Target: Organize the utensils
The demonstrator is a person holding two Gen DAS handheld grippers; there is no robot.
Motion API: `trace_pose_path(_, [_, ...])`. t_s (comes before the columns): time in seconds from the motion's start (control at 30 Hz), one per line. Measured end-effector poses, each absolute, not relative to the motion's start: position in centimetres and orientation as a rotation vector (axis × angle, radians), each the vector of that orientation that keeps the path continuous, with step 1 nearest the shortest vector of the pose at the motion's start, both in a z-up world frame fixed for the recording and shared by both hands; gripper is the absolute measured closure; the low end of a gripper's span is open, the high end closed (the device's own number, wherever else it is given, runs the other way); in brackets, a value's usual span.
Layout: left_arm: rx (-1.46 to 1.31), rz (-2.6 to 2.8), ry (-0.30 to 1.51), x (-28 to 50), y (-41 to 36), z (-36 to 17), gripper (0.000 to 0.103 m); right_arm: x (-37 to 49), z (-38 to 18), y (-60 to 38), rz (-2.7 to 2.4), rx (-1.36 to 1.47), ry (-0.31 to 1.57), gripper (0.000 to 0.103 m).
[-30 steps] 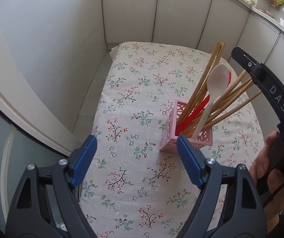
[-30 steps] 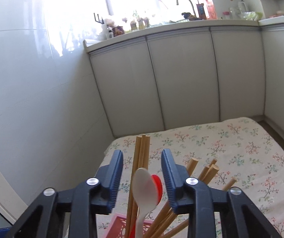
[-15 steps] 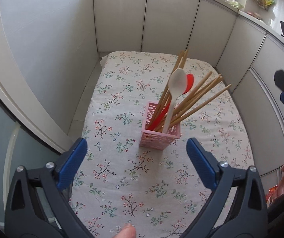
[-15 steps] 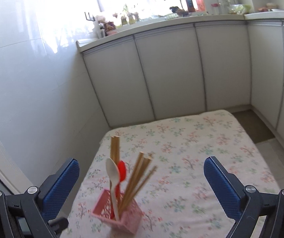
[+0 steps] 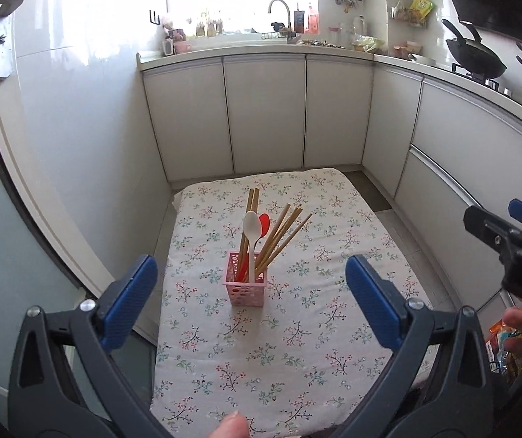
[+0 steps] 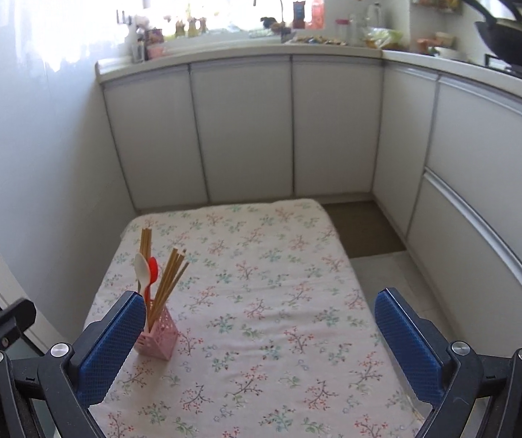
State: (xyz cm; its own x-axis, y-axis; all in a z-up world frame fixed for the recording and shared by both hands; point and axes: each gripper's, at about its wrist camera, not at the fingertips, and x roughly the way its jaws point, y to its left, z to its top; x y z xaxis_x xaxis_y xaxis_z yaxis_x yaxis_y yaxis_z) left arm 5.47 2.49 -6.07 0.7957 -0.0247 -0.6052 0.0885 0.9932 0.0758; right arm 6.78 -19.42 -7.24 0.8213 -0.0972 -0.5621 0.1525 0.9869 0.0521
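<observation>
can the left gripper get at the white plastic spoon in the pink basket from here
Probably yes: the left gripper is open and empty, and the white plastic spoon stands above the pink basket rim with bare cloth between.

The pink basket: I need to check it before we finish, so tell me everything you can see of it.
The pink basket is a small square holder that looks like plastic, its walls pierced with a lattice of holes. It stands upright on the flowered tablecloth, left of the table's middle. Wooden chopsticks fan out of its open top, leaning to the right, beside a white spoon and a red spoon, bowls up. Neither tool touches it; both stand open and apart from it.
</observation>
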Motion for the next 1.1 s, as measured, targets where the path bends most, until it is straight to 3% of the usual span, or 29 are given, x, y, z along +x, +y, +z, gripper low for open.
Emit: trace_pose_path(1.1, [0.071, -0.037, 0.591, 3.0, 0.6, -5.3, 0.000, 2.6, -5.0, -18.6, -0.140, 0.051, 0.512, 0.000])
